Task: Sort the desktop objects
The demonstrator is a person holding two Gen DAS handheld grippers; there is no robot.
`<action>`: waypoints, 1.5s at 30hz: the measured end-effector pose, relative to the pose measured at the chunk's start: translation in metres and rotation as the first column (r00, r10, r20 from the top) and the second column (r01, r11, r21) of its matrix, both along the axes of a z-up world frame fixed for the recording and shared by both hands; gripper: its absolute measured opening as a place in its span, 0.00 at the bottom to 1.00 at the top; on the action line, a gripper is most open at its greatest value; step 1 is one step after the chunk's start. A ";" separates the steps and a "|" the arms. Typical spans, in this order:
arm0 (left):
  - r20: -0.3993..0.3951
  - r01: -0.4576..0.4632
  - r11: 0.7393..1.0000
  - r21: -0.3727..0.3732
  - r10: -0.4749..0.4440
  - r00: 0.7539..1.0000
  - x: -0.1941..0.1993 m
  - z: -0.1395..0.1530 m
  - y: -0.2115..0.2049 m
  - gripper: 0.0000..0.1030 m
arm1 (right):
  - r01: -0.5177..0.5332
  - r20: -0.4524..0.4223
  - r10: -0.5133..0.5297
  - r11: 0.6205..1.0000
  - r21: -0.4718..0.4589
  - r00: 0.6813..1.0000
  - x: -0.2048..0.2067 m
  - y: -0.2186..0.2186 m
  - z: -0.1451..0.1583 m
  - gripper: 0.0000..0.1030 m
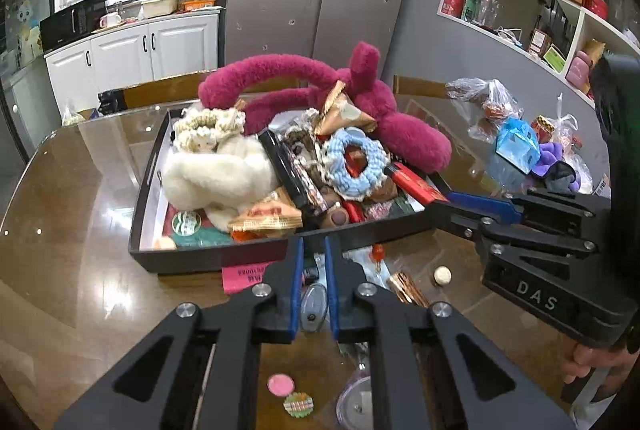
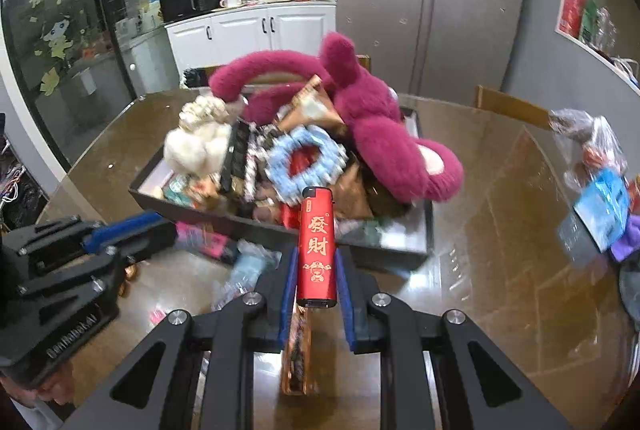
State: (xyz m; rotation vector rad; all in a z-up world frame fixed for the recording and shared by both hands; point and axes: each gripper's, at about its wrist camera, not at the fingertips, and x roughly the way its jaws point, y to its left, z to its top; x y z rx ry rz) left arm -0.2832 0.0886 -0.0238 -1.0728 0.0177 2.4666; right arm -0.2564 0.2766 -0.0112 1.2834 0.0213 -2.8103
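- 2 black hand-held grippers with blue pads work over a glossy brown table point(image 1: 80, 270).
- right gripper point(image 2: 316, 262) clamps a slim red lighter point(image 2: 317, 250) with gold Chinese characters, upright, above the near edge of the black rectangular tray point(image 2: 280, 230).
- left gripper point(image 1: 314, 254): jaws nearly closed, nothing between them.
- tray is piled with a fuzzy magenta plush toy point(image 1: 360, 102), a crocheted blue scrunchie point(image 1: 356, 162) and a white fleece headband point(image 1: 216, 170).
- "DAS" reads on the right gripper body.
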 end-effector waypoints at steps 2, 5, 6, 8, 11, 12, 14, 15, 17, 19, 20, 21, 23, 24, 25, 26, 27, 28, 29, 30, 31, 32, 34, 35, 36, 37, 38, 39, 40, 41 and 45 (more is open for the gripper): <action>-0.009 0.006 1.000 -0.002 -0.006 1.000 -0.005 0.003 0.001 0.03 | -0.010 -0.007 0.010 1.000 0.009 1.000 -0.008 -0.005 0.004 0.19; -0.016 0.010 1.000 -0.002 -0.010 1.000 -0.015 0.008 0.003 0.00 | -0.029 -0.009 0.029 1.000 0.010 1.000 -0.020 -0.011 0.009 0.19; -0.015 0.011 1.000 -0.001 -0.011 1.000 -0.019 0.009 0.003 0.00 | -0.036 -0.010 0.036 0.999 0.017 0.999 -0.024 -0.013 0.010 0.19; -0.022 0.013 1.000 -0.002 -0.013 1.000 -0.027 0.012 0.005 0.00 | -0.044 -0.015 0.045 0.999 0.023 0.999 -0.030 -0.017 0.013 0.19; -0.021 0.009 1.000 -0.008 -0.009 1.000 -0.038 0.011 0.009 0.00 | -0.065 -0.025 0.065 0.998 0.021 0.998 -0.039 -0.022 0.019 0.19; -0.016 0.013 1.000 -0.003 -0.013 1.000 -0.041 0.010 0.009 0.00 | -0.068 -0.029 0.068 0.997 0.022 0.997 -0.042 -0.023 0.020 0.19; -0.005 0.014 1.000 -0.009 -0.014 1.000 -0.042 0.004 0.011 0.00 | -0.075 -0.028 0.076 0.997 0.020 0.997 -0.046 -0.024 0.020 0.19; 0.004 0.016 1.000 -0.014 -0.016 1.000 -0.042 0.000 0.010 0.00 | -0.080 -0.027 0.080 0.997 0.015 0.996 -0.048 -0.025 0.019 0.19; 0.042 0.014 0.999 -0.031 -0.012 0.999 -0.038 -0.010 0.009 0.00 | -0.084 -0.021 0.084 0.996 0.012 0.996 -0.049 -0.025 0.016 0.19; 0.081 0.015 0.999 -0.030 -0.013 0.997 -0.031 -0.021 0.005 0.00 | -0.088 -0.013 0.088 0.996 -0.014 0.996 -0.049 -0.024 0.011 0.19; 0.101 0.010 1.000 -0.025 -0.007 0.995 -0.028 -0.027 0.004 0.00 | -0.096 0.000 0.096 0.995 -0.011 0.995 -0.051 -0.025 0.008 0.19; 0.123 0.015 0.999 -0.034 -0.011 0.992 -0.023 -0.035 0.004 0.00 | -0.097 -0.002 0.097 0.995 -0.003 0.995 -0.051 -0.027 0.006 0.19; 0.150 0.008 0.998 -0.055 0.001 0.989 -0.017 -0.046 0.006 0.00 | -0.098 0.005 0.099 0.995 -0.003 0.995 -0.052 -0.028 0.005 0.19; 0.163 -0.008 0.998 -0.060 0.018 0.986 -0.014 -0.052 0.006 0.00 | -0.103 0.006 0.103 0.995 -0.007 0.995 -0.052 -0.029 0.004 0.19; 0.172 -0.022 0.998 -0.060 0.032 0.985 -0.012 -0.056 0.006 0.00 | -0.104 0.008 0.104 0.995 -0.007 0.995 -0.051 -0.030 0.004 0.19; 0.183 -0.033 0.998 -0.056 0.043 0.982 -0.009 -0.059 0.004 0.00 | -0.108 0.009 0.108 0.994 -0.006 0.994 -0.051 -0.031 0.003 0.19; 0.190 -0.038 0.998 -0.049 0.047 0.981 -0.007 -0.060 0.004 0.00 | -0.112 0.011 0.112 0.994 -0.007 0.994 -0.049 -0.033 0.003 0.19; 0.191 -0.037 0.998 -0.044 0.044 0.981 -0.004 -0.061 0.004 0.00 | -0.113 0.009 0.113 0.994 -0.010 0.994 -0.048 -0.033 0.004 0.19; 0.193 -0.038 0.998 -0.050 0.046 0.980 -0.002 -0.062 0.003 0.00 | -0.116 0.008 0.117 0.993 -0.010 0.993 -0.046 -0.034 0.004 0.19; 0.193 -0.039 0.998 -0.056 0.049 0.980 0.001 -0.063 0.004 0.01 | -0.121 0.006 0.121 0.993 -0.007 0.993 -0.043 -0.033 0.006 0.19; 0.193 -0.038 0.998 -0.057 0.048 0.980 0.004 -0.064 0.005 0.01 | -0.121 0.003 0.121 0.993 -0.008 0.993 -0.042 -0.033 0.007 0.19; 0.194 -0.041 0.998 -0.050 0.050 0.980 0.007 -0.064 0.005 0.01 | -0.121 0.001 0.121 0.993 -0.011 0.993 -0.040 -0.033 0.008 0.19; 0.200 -0.039 0.998 -0.039 0.046 0.979 0.012 -0.064 0.006 0.03 | -0.125 -0.003 0.125 0.992 -0.015 0.992 -0.035 -0.032 0.010 0.19; 0.199 -0.041 0.998 -0.038 0.048 0.979 0.014 -0.064 0.006 0.07 | -0.123 -0.005 0.123 0.992 -0.017 0.992 -0.033 -0.031 0.012 0.19; 0.196 -0.037 0.999 -0.037 0.043 0.980 0.017 -0.063 0.008 0.17 | -0.124 -0.006 0.124 0.992 -0.019 0.992 -0.032 -0.030 0.013 0.19; 0.192 -0.031 0.999 -0.037 0.038 0.981 0.019 -0.061 0.007 0.24 | -0.123 -0.010 0.123 0.992 -0.021 0.992 -0.030 -0.029 0.014 0.19; 0.187 -0.029 0.999 -0.042 0.036 0.982 0.020 -0.060 0.008 0.43 | -0.121 -0.013 0.120 0.992 -0.021 0.993 -0.029 -0.028 0.015 0.19; 0.179 -0.029 0.998 -0.057 0.038 0.983 0.022 -0.059 0.009 0.62 | -0.119 -0.016 0.119 0.993 -0.024 0.993 -0.027 -0.026 0.016 0.19; 0.162 -0.044 0.995 -0.090 0.058 0.985 0.024 -0.059 0.011 0.68 | -0.117 -0.019 0.117 0.993 -0.028 0.993 -0.025 -0.024 0.018 0.19; 0.147 -0.059 0.992 -0.112 0.075 0.986 0.026 -0.059 0.010 0.72 | -0.116 -0.021 0.115 0.993 -0.029 0.993 -0.024 -0.024 0.019 0.19; 0.149 -0.102 0.991 -0.092 0.115 0.982 0.030 -0.059 0.000 0.73 | -0.113 -0.027 0.112 0.993 -0.033 0.993 -0.021 -0.019 0.022 0.19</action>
